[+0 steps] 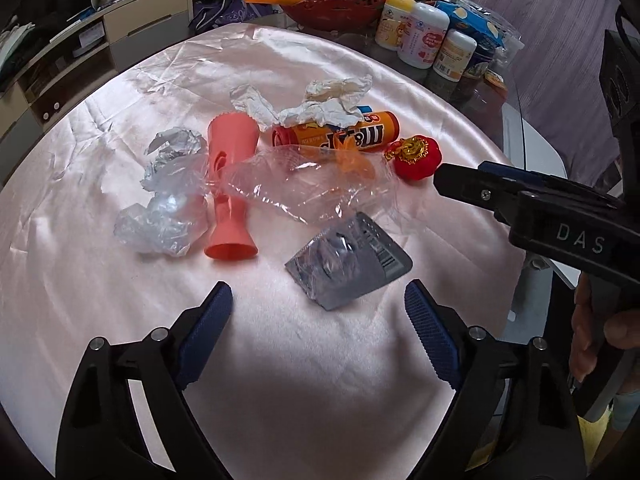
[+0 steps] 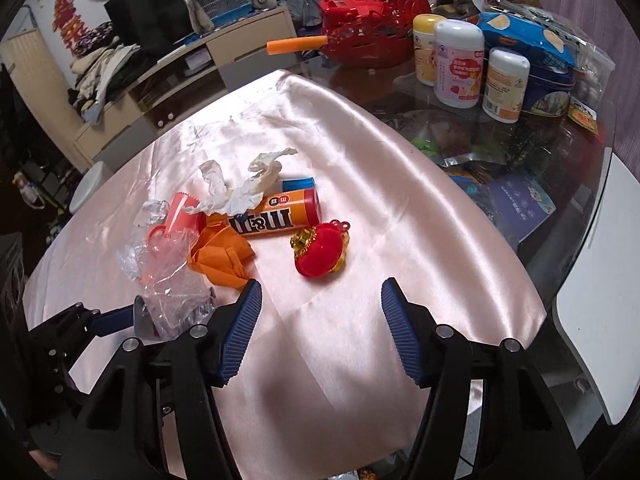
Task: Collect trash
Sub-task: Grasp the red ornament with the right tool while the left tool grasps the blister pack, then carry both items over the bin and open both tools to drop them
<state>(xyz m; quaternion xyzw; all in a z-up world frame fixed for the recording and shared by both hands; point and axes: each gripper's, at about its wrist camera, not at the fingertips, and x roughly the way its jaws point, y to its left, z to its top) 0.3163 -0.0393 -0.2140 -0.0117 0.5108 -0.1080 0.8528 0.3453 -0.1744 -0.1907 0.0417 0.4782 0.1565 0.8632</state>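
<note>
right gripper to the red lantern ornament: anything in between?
Nothing: in the right wrist view only bare pink satin cloth lies between the open right gripper and the red plush lantern ornament.

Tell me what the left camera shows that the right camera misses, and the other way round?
Only the left view shows the whole grey foil packet, the full pink plastic cup lying on its side, and the right gripper from the side.

Only the right view shows the white chair, the black television and the left gripper from the side.

Both show the orange candy tube, the crumpled tissue, the red ornament, the clear plastic wrap and the pink cloth.
</note>
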